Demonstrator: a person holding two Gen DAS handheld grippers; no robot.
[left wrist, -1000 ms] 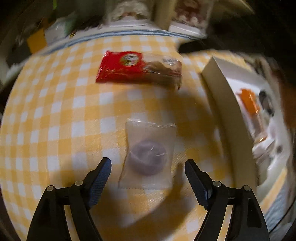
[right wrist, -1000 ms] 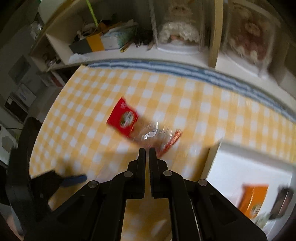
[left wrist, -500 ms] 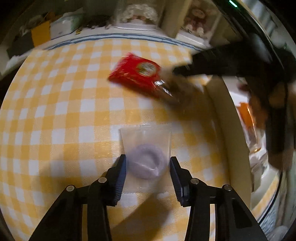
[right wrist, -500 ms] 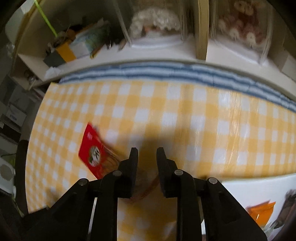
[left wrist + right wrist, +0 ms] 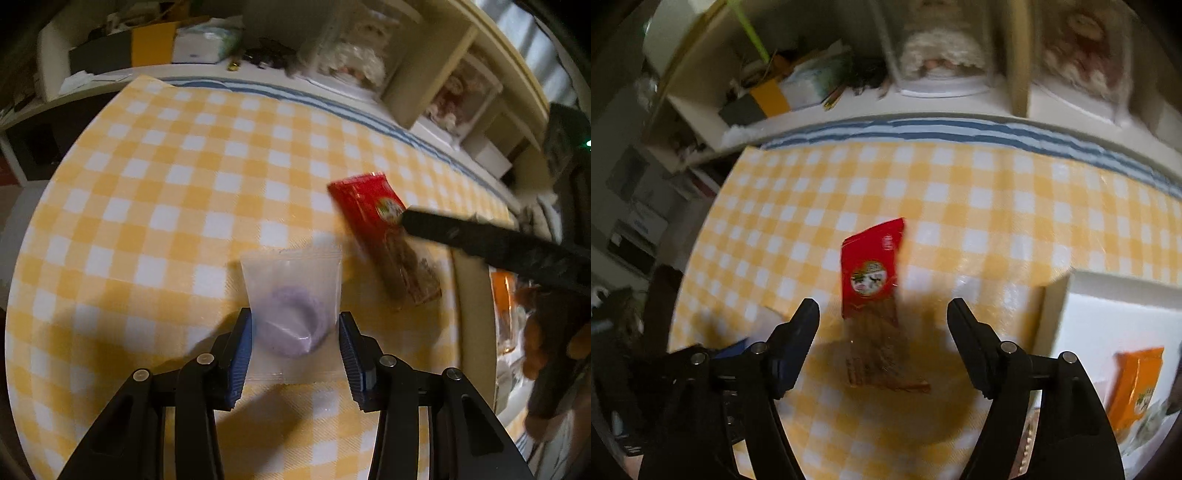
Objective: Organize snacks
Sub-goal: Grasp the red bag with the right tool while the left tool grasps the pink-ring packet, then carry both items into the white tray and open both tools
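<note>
Two snacks lie loose on the cloth: one clear pouch (image 5: 293, 291) with a purple round sweet inside, nearest the left wrist camera, and one red packet (image 5: 873, 295) of brown sticks just beyond it to the right. A third, an orange packet (image 5: 1137, 384), sits inside the white box (image 5: 1056, 317) at the cloth's right side (other wrappers beside it are too blurred to count).

The tablecloth (image 5: 184, 192) is yellow-and-white check with a blue-striped far edge. Behind it runs a cream shelf (image 5: 960, 99) with two doll-like figures in clear cases, a tissue pack and a black-and-yellow box.

The left gripper (image 5: 295, 339) stands narrow, its blue pads pressed on both sides of the pouch, which is pinched between them just above the cloth. The right gripper (image 5: 882, 325) has its jaws opening, spread wide over the red packet's lower end; the packet lies between them, untouched, flat on the cloth.
</note>
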